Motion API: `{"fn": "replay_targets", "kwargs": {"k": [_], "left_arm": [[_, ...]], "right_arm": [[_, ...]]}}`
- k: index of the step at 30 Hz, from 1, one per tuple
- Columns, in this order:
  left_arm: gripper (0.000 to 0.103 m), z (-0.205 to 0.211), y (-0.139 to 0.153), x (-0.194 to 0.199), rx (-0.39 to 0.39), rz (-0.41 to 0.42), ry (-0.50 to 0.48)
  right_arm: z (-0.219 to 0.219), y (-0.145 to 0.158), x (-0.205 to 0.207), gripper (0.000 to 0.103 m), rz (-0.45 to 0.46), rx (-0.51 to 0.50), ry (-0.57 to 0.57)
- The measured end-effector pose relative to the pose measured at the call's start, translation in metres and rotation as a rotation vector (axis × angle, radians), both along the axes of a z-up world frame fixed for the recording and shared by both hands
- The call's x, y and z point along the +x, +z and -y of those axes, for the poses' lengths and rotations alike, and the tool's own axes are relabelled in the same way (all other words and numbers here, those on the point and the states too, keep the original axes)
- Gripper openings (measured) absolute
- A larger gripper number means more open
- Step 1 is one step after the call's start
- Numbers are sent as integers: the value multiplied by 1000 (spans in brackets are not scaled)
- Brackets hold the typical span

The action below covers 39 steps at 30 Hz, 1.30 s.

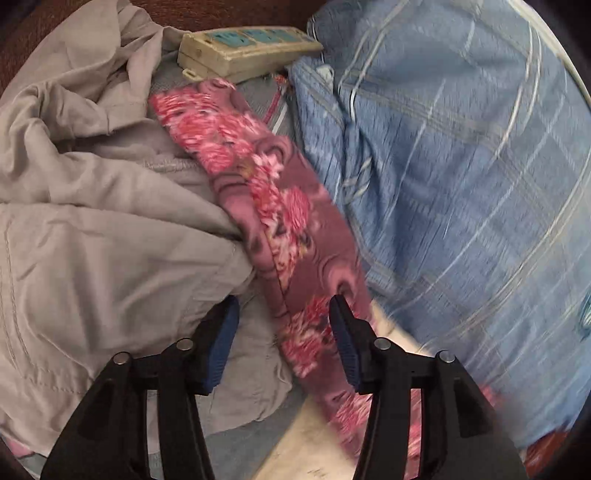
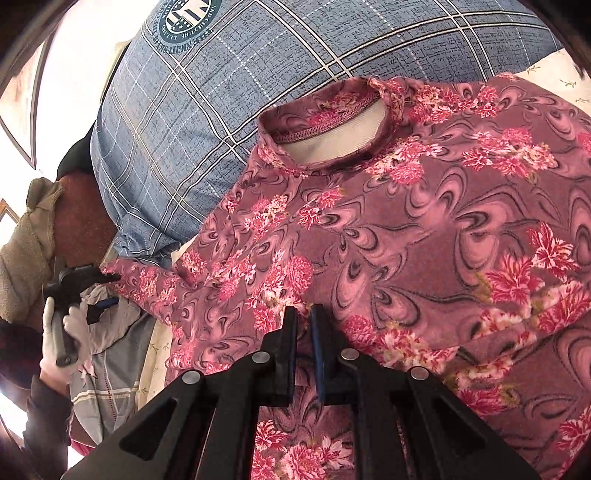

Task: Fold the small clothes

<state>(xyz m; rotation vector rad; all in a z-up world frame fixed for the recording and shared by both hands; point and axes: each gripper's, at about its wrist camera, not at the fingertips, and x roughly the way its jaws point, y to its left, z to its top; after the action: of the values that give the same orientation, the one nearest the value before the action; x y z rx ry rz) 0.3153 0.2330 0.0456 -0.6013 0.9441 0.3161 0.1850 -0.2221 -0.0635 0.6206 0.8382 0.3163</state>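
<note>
**Pink top spread by a blue pillow**

On the bed, seen from the left wrist, the left claw (image 1: 283, 325) is wide open and holds nothing. A strip of the pink flower top (image 1: 273, 206) runs between its blue pads (image 1: 221, 343), but the pads do not touch it. A gray cloth (image 1: 85, 229) lies bunched on the left side, right against the top. A blue check pillow (image 1: 461, 177) fills the right side and looks blurry. A worn white power strip (image 1: 247, 50) sits at the far end, partly on the gray cloth. A bit of cream sheet (image 1: 295, 439) shows under the top, near the claw.

From the right wrist, the top (image 2: 424, 236) lies spread flat, with its round neck hole (image 2: 332, 136) pointing away. The right claw (image 2: 303, 321) is almost closed, with only a thin gap. Its tips sit on the top, but I cannot tell if they pinch it. The pillow (image 2: 207, 122) lies past the top and touches its far edge. It has a round badge (image 2: 186, 20) on it. Far to the left, a white gloved hand (image 2: 61, 339) holds the left claw (image 2: 99, 282) just beside the sleeve end. Bright light comes in at the top left, beside a brown frame.
</note>
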Motion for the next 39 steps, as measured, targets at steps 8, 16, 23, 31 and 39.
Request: {"fn": "replay_targets", "kwargs": {"k": [8,16,23,31,39], "left_arm": [[2,1,28,-25,-12,98,-48],[2,70,76,-54,59,185,-229],[2,190,77,-47,46,191,-456],[3,303,1,-39,27,-13,-665],[21,277,-11,-78,-136,-81,-750]], "right_arm": [[4,-2,-2,9,5,16,0],[4,-1,-3,9,5,17,-1],[7,-1,-4,9,7,35,-1],[11,-3,-5,9,12,73,6],[16,-5,-5,9,8,84,9]]}}
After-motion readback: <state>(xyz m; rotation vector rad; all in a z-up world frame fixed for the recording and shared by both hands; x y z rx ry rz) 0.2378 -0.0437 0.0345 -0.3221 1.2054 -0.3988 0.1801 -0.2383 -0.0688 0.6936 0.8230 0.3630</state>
